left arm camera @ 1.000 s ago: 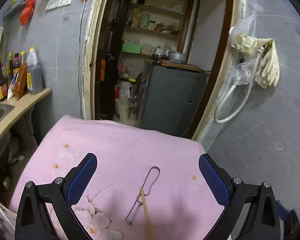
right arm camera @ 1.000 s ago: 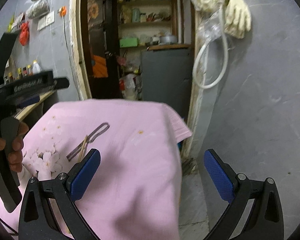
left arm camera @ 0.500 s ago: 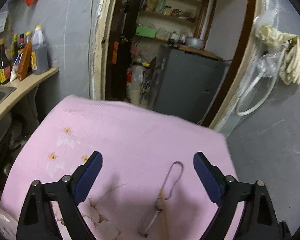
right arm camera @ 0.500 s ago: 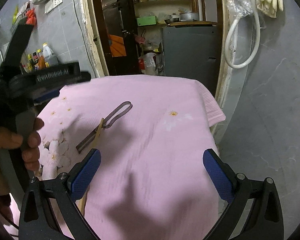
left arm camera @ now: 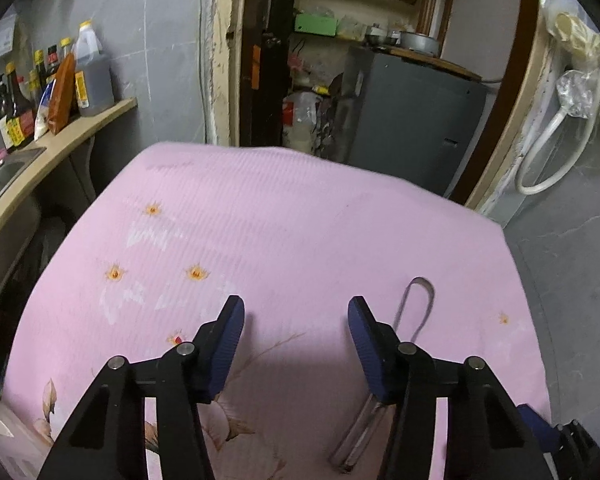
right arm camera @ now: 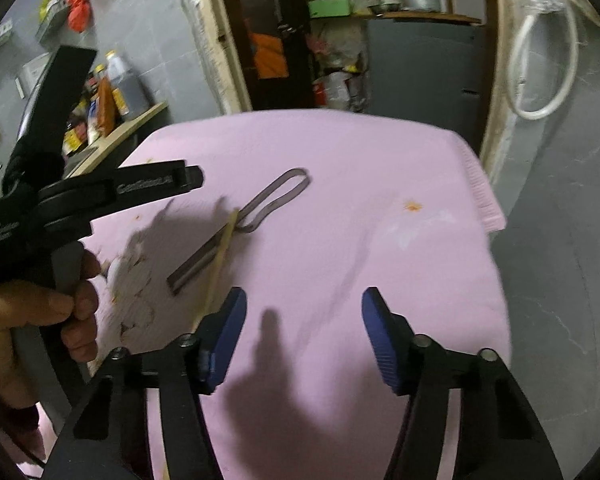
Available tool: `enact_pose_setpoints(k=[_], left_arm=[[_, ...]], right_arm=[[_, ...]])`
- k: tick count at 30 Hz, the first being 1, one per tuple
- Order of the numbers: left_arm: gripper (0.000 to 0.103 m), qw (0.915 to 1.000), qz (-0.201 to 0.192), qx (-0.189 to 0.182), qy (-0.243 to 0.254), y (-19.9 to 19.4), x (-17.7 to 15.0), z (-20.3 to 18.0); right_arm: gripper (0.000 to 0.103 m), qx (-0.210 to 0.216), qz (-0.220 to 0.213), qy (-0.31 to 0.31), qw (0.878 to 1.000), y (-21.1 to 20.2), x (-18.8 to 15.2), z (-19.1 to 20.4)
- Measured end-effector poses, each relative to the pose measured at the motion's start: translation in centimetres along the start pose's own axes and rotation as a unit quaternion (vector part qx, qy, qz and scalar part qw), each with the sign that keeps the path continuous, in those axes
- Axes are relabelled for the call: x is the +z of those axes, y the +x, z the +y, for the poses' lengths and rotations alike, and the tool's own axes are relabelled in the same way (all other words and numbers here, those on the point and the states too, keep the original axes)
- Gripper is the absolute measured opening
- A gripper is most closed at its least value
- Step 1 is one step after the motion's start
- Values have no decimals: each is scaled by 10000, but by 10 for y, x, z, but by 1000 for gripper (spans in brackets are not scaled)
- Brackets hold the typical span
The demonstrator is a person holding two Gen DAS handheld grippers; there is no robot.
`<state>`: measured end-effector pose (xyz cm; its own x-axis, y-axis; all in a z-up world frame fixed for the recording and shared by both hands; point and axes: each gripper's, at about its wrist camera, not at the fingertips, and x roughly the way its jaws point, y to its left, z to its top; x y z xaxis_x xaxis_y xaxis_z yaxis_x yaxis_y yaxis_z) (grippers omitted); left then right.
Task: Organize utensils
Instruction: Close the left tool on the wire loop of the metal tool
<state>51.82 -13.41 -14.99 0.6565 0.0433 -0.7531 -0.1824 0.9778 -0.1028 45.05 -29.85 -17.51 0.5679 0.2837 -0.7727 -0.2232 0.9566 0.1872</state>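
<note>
A metal peeler [right arm camera: 244, 224] with a looped handle lies on the pink flowered cloth [right arm camera: 380, 220], and a thin wooden chopstick [right arm camera: 220, 264] lies across it. In the left wrist view the peeler [left arm camera: 414, 312] shows just right of my left gripper [left arm camera: 296, 312], partly hidden behind the right finger. My left gripper's jaws are closing with only cloth between them. My right gripper [right arm camera: 304, 304] hovers over bare cloth to the right of the chopstick; its jaws are closing too, with nothing in them. A hand [right arm camera: 40, 312] holds the left gripper's body at the left of the right wrist view.
A counter [left arm camera: 60, 136] with several sauce bottles [left arm camera: 92, 76] and a sink runs along the left. Behind the table an open doorway shows shelves and a grey cabinet [left arm camera: 412, 112]. A white hose [left arm camera: 556, 152] and gloves hang on the right wall.
Both grippers have come down toward the cloth and tilted further down, and both have narrowed from wide open. The peeler has slid from between the left fingers to their right.
</note>
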Motion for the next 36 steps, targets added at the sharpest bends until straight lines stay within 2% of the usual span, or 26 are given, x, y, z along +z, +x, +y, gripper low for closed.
enact_pose_setpoints(k=[2, 6, 14, 18, 20, 24, 26, 33, 34, 36], left_arm=[[46, 10000, 35, 16, -61, 2, 0, 4], [43, 9999, 86, 44, -137, 7, 0, 9], [43, 9993, 162, 66, -322, 14, -2, 16], [43, 9992, 180, 56, -354, 17, -3, 19], [43, 9991, 181, 36, -377, 17, -3, 19], [43, 9992, 185, -21, -347, 18, -4, 18], [43, 9994, 168, -108, -290, 17, -5, 16], [43, 9975, 50, -676, 203, 9, -6, -8], [43, 9970, 53, -726, 272, 8, -6, -11], [43, 9946, 118, -874, 543, 9, -6, -21]], right_arm=[[44, 187, -15, -109, 9998, 1, 0, 5], [43, 473, -6, -243, 9986, 3, 2, 14], [41, 553, 266, -570, 9965, 24, 11, 28], [38, 388, 339, -789, 9955, 26, 12, 35], [25, 206, 362, -846, 9955, 23, 11, 35], [23, 129, 440, -645, 9969, 14, 14, 24], [16, 21, 467, -567, 9973, 10, 13, 16], [15, -283, 450, -201, 9984, -6, 10, -19], [8, -451, 511, -187, 9975, -5, 9, -25], [7, -444, 565, 79, 9974, 0, 6, -42]])
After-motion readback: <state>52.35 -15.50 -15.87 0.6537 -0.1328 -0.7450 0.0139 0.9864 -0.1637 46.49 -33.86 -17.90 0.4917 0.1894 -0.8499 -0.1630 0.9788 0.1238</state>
